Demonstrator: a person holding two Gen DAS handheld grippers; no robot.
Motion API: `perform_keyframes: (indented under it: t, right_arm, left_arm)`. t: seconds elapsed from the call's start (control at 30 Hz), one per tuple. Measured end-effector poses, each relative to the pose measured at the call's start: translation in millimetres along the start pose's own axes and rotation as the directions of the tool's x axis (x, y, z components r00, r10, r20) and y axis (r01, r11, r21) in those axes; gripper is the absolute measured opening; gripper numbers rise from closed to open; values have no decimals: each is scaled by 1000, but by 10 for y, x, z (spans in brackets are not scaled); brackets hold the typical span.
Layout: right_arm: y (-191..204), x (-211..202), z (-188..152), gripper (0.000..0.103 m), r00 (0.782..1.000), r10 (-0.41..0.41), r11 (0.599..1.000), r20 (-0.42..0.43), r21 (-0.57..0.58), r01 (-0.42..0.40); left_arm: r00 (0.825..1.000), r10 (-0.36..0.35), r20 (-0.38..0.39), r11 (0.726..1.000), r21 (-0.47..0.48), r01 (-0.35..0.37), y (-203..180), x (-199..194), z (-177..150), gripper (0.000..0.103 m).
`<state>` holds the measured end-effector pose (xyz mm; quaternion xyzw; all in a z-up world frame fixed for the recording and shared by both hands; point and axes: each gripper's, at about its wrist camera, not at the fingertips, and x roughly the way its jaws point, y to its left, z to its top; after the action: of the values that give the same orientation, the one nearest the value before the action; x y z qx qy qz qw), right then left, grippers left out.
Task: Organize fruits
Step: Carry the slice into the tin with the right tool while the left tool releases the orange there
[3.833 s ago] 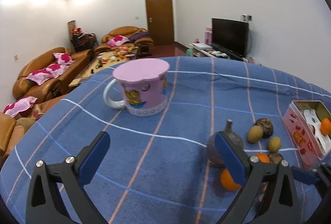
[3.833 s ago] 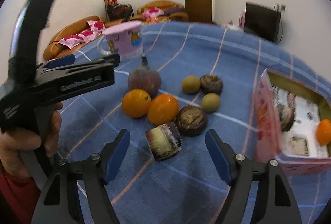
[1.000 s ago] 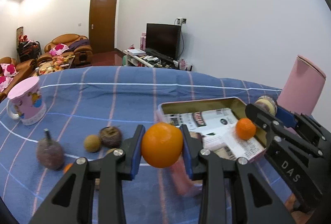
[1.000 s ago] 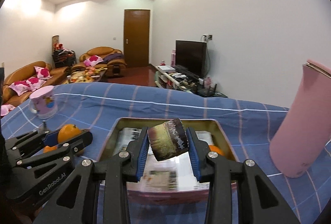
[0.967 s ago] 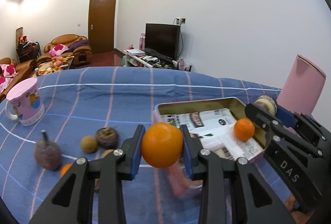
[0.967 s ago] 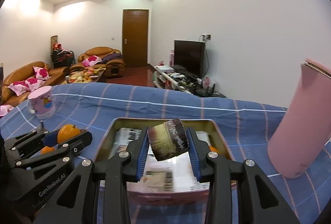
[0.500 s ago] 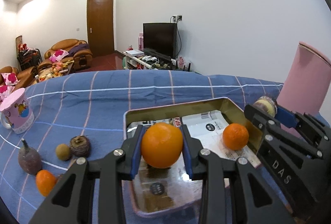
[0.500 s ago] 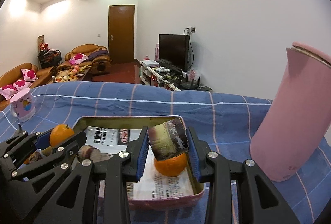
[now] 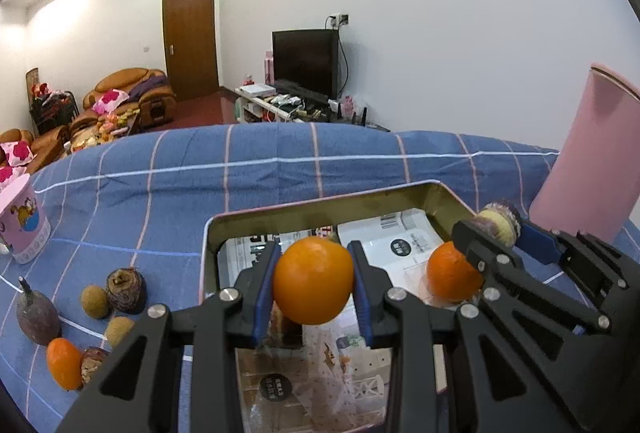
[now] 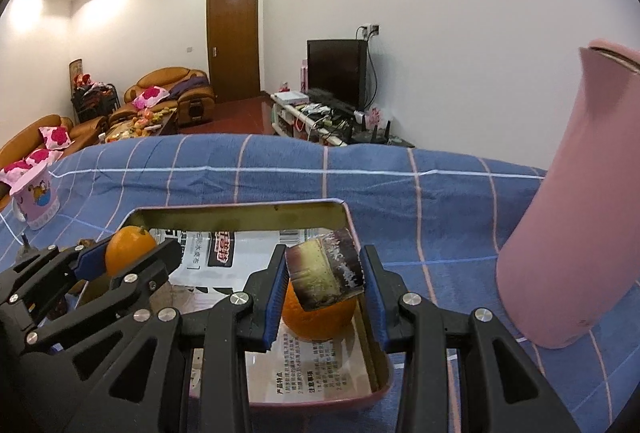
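Note:
My left gripper (image 9: 314, 283) is shut on an orange (image 9: 313, 280) and holds it above the open tin box (image 9: 320, 201). My right gripper (image 10: 325, 277) is shut on a cut brown-and-yellow fruit piece (image 10: 325, 275) above the same tin box (image 10: 240, 211). Another orange (image 9: 450, 275) lies in the box, also under the fruit piece in the right wrist view (image 10: 318, 317). The right gripper (image 9: 496, 229) shows at the right of the left wrist view, the left gripper (image 10: 128, 253) at the left of the right wrist view.
Several loose fruits lie on the blue checked cloth left of the box: a dark stemmed fruit (image 9: 38, 313), a small orange (image 9: 64, 363), brown ones (image 9: 126, 289). A pink mug (image 9: 22, 225) stands far left. A tall pink jug (image 10: 580, 201) stands right of the box.
Both grippers have moved closer over the tin box with their fruits still held. The box now fills more of both views and the loose fruits have shifted left.

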<state>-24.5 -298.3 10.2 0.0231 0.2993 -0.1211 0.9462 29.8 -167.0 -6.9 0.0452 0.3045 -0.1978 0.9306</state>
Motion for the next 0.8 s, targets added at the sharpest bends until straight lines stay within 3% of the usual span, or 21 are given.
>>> perform_keyframes:
  t: [0.33,0.67,0.73,0.8]
  right_arm:
    - [9,78,-2,38,998,51,999,-38,5,-50]
    - [-26,161,9,39,981,187,982,-58,47,-184]
    - [-49,156,9,39,978,202,978,-56,62,-199]
    - [-77,157,15,40,973,224,972,-57,85,-219]
  left_arm:
    - [1000,5,-15,1000,-24,-5,31,20,-3,36]
    - [999,33,20,998,-53,-31,101,-60,-25,38]
    - [998,45,43,998,-38,-43,82,-106,-26,40]
    - [994,81,72,997,-21,-79,71,-162,-23,51]
